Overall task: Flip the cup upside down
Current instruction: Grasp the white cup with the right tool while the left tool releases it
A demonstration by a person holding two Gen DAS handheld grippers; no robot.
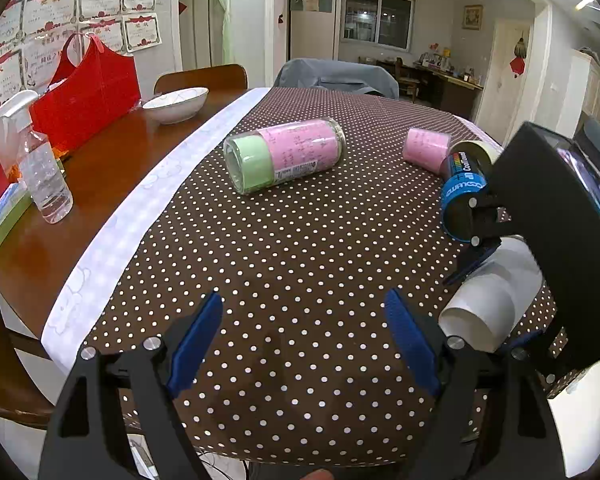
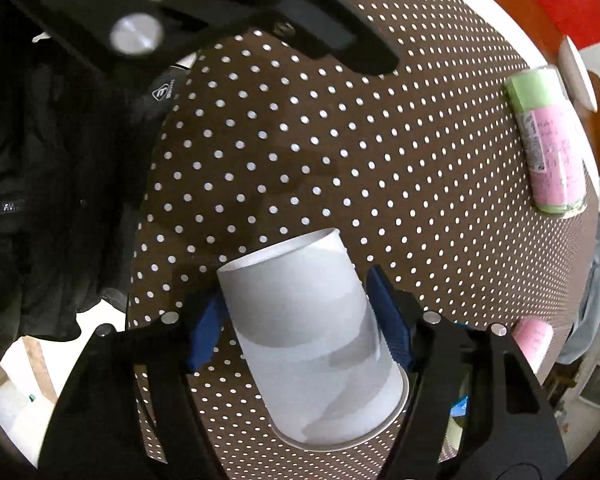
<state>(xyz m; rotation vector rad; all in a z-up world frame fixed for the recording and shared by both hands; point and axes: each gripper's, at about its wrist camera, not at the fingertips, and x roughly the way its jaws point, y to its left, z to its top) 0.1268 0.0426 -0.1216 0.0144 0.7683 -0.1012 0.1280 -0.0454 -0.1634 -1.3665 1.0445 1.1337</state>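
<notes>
Clamped white paper cup [image 2: 312, 344] sideways in right hand-held gripper [image 2: 300, 332] for inverting; left hand-held gripper [image 1: 300, 344] wide open, empty.

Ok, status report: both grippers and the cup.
Right gripper shut on white paper cup, cup tilted above the polka-dot tablecloth. Left gripper open, empty. Glass jar lies well clear.

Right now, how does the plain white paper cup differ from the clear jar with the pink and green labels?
The white paper cup is held between the right gripper fingers, off the cloth; the clear jar with pink and green labels lies on its side on the dotted tablecloth, untouched. The cup is plain, opaque and tapered; the jar is see-through, labelled and straight-walled. Neither stands upright.
</notes>
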